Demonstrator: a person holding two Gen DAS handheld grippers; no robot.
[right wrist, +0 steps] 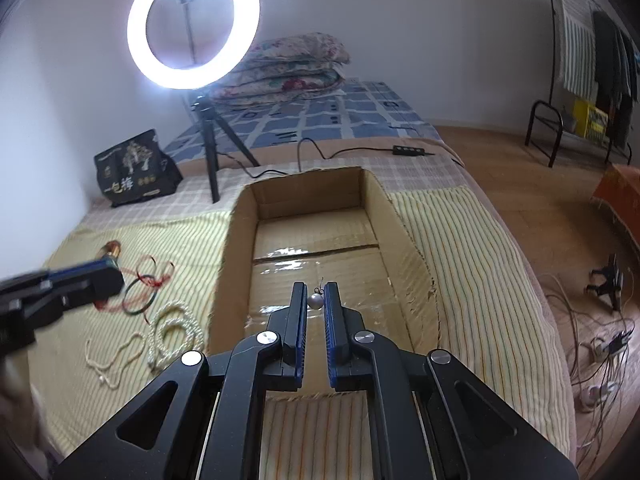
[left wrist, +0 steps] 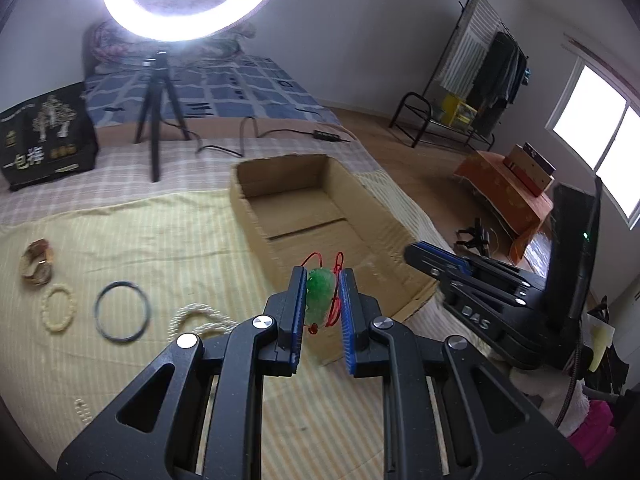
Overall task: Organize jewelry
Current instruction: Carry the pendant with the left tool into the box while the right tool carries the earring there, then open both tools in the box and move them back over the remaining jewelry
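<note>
Right now I see the bed (right wrist: 472,248) under its striped yellow cover, and on it the open cardboard box (right wrist: 384,204), my landmark. My left claw (left wrist: 322,293) hangs over the box's near left wall, closed on a green pendant (left wrist: 319,292) whose red cord (left wrist: 334,308) loops out between the pads. My right claw (right wrist: 315,302) sits above the box floor near its front edge, nearly closed, pinching a small silver pearl earring (right wrist: 315,300). Left of the box lie a watch (left wrist: 38,268), a white rope necklace (left wrist: 200,320), a dark bangle (left wrist: 122,307) and a cream bead bracelet (left wrist: 58,309).
</note>
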